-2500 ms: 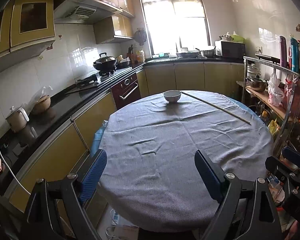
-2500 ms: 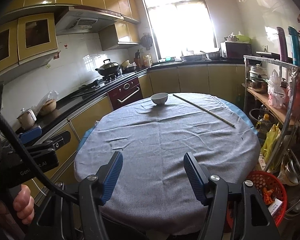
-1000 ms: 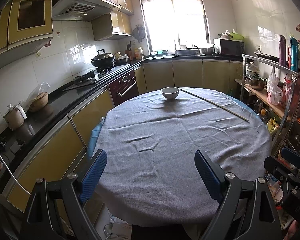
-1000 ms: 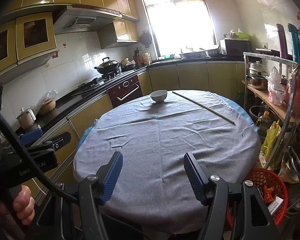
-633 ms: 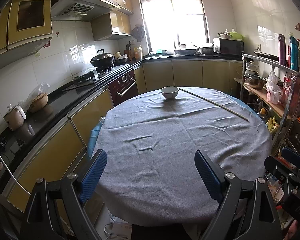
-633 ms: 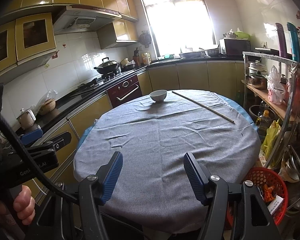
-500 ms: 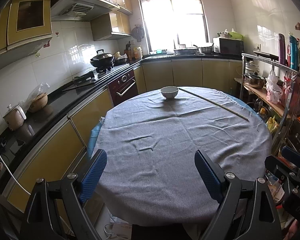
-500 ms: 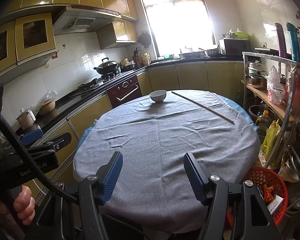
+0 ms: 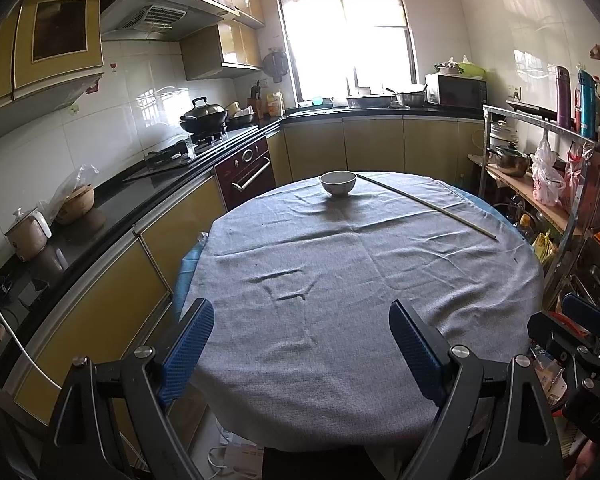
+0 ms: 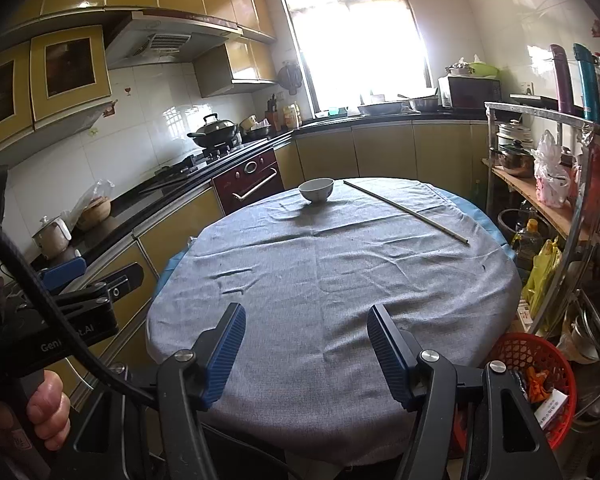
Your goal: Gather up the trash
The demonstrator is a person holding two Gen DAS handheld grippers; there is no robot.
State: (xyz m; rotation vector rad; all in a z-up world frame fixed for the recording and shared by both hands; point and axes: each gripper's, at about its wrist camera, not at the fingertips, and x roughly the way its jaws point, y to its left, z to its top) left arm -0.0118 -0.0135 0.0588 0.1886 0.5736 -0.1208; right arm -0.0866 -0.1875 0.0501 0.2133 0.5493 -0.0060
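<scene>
A round table under a grey cloth [image 9: 360,272] [image 10: 332,280] fills both views. A white bowl [image 9: 338,183] [image 10: 316,190] stands at its far edge, and a long thin stick [image 9: 428,204] [image 10: 408,210] lies to the right of it. My left gripper [image 9: 302,340] hovers over the table's near edge, open, nothing between its blue pads. My right gripper [image 10: 306,344] is also open and empty over the near edge. A red mesh basket [image 10: 540,360] holding scraps stands on the floor at the right.
A black counter [image 9: 112,216] with a stove, a wok and pots runs along the left wall. A metal rack [image 10: 572,184] crowded with pots, bags and bottles stands close at the table's right. A hand [image 10: 46,408] holds the left gripper's handle at the lower left.
Both views have crept slightly closer to the table since the earliest frames. Over the last second nothing has visibly moved; both grippers stay open.
</scene>
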